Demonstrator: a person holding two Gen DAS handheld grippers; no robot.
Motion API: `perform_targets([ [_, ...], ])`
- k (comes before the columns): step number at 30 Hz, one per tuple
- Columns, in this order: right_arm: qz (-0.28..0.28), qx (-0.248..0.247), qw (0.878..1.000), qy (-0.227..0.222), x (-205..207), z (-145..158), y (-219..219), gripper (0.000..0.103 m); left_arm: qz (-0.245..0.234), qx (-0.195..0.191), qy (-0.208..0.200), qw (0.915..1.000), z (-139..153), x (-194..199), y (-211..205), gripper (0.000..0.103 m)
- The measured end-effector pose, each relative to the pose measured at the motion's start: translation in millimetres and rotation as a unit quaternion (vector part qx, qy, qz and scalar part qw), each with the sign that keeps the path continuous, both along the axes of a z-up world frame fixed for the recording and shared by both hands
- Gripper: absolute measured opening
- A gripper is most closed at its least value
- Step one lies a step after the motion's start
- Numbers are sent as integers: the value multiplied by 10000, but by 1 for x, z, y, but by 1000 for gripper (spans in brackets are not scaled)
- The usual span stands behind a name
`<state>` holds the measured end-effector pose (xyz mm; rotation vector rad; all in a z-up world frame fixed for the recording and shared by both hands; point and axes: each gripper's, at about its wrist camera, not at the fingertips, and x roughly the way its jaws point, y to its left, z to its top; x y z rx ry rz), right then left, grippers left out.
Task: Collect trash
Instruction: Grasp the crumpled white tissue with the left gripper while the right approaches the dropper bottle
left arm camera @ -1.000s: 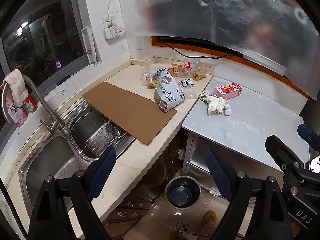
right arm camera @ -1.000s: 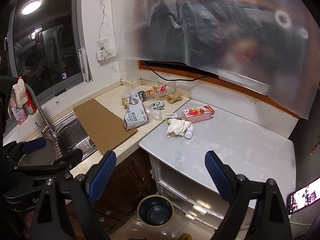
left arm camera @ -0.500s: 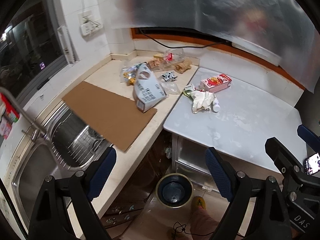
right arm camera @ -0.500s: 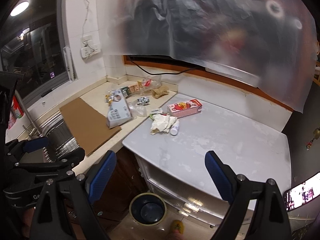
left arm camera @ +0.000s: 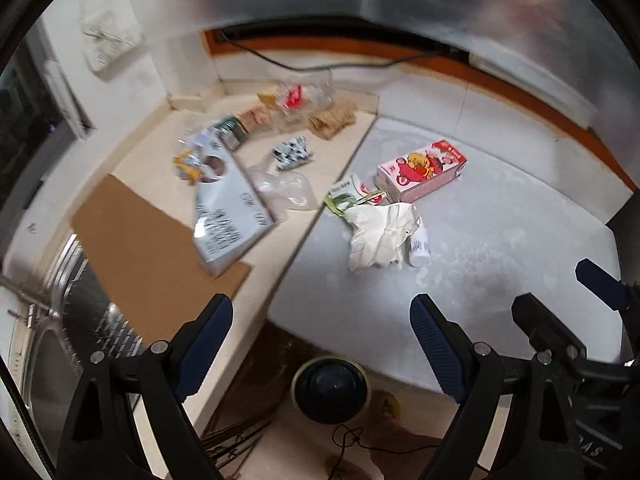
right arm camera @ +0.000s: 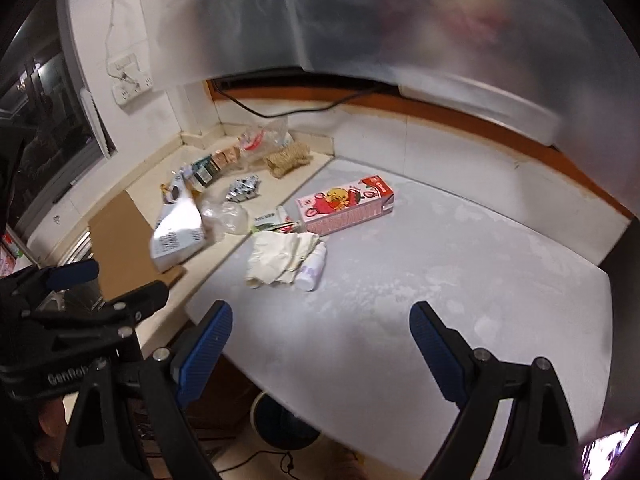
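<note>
Kitchen corner, night; beige counter (left arm camera: 132,160) meets a pale grey table top (left arm camera: 500,232) at a straight seam.

Left wrist view: left gripper (left arm camera: 320,340) spread wide, nothing between its pads, hanging off the near edge of the counter. On the counter: brown cardboard sheet (left arm camera: 156,256) by the sink (left arm camera: 60,360), a crushed white carton (left arm camera: 230,220) lying partly on it, clear plastic wrap (left arm camera: 286,188) beside that, and a heap of small wrappers (left arm camera: 280,120) toward the far corner. On the grey top, near the seam: pink drink box (left arm camera: 422,168), crumpled white gloves (left arm camera: 380,234), a small white bottle (left arm camera: 420,242) touching them. Round dark bin (left arm camera: 330,388) on the floor below the near edge. View is motion-blurred.

Right wrist view: right gripper (right arm camera: 320,344) likewise spread and empty, over the near part of the table top (right arm camera: 460,280). Pink drink box (right arm camera: 344,204) and gloves (right arm camera: 280,258) lie ahead of it, well apart from the pads; bin (right arm camera: 286,420) just visible under the edge.

Judgement: approach step, nothing collected so far. Next move calls for choosing one piece, probably the gloves or the box for the right gripper, lowering over it, closing, then carrying it down to the bin.
</note>
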<state>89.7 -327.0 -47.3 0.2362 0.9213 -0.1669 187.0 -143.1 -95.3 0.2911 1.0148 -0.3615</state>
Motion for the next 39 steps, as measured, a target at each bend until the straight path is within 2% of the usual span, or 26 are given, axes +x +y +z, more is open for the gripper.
perform_targets([
  [2,102,22,9999,125,13,-14,-9,90,-18,5,204,9998,-15,21,-13,89],
  [4,196,57,9994,276,26,-27,-15,83,-7,1,369,9993,-27,36,-22,89],
  [6,256,93,9987,431,39,-39,-20,81,33,-3,573,9983,-41,54,-33,89],
  [14,377,239,9964,720,71,-69,-37,81,52,-9,1188,9929,-86,97,-62,89],
  [17,384,298,9958,779,79,-77,-43,81,73,-74,1439,9895,-99,107,-67,82],
  [19,371,408,9950,837,86,-83,-48,80,62,-111,1597,9871,-109,111,-72,72],
  [24,368,612,9922,1018,98,-98,-53,74,23,-283,1898,9814,-127,118,-76,60],
  [27,400,665,9911,1081,103,-103,-53,73,-46,-412,1943,9801,-132,119,-78,48],
  [33,465,828,9892,1115,111,-107,-50,73,-129,-162,1508,9884,-125,115,-83,45],
  [39,556,949,9875,1129,119,-110,-43,70,55,-179,1254,9919,-113,109,-72,44],
])
